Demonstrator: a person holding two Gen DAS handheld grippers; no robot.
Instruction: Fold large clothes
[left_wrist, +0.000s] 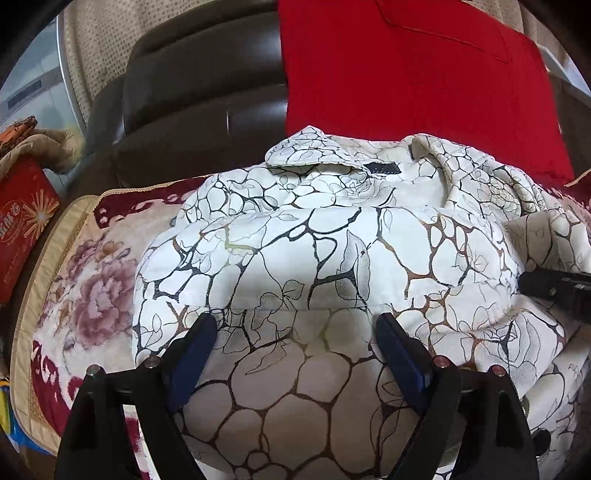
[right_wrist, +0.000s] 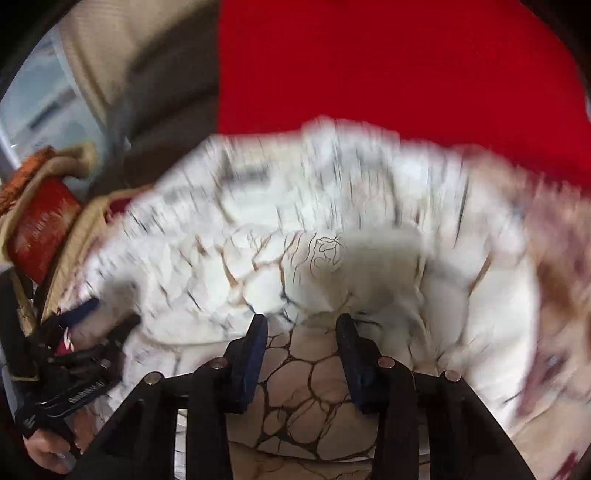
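Lying bunched on a floral blanket (left_wrist: 92, 280), the white garment (left_wrist: 332, 251) with dark vein print has its collar toward a red cushion (left_wrist: 413, 66). Left gripper (left_wrist: 295, 343) hovers released, fingers spread over the fabric. Right gripper (right_wrist: 301, 328), blurred by motion, appears clenched on a fold of the garment.

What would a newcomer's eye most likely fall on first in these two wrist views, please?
The white shirt with the dark crackle print fills the middle, spread over a floral blanket. Behind it stands a bright red cushion against a dark brown sofa.
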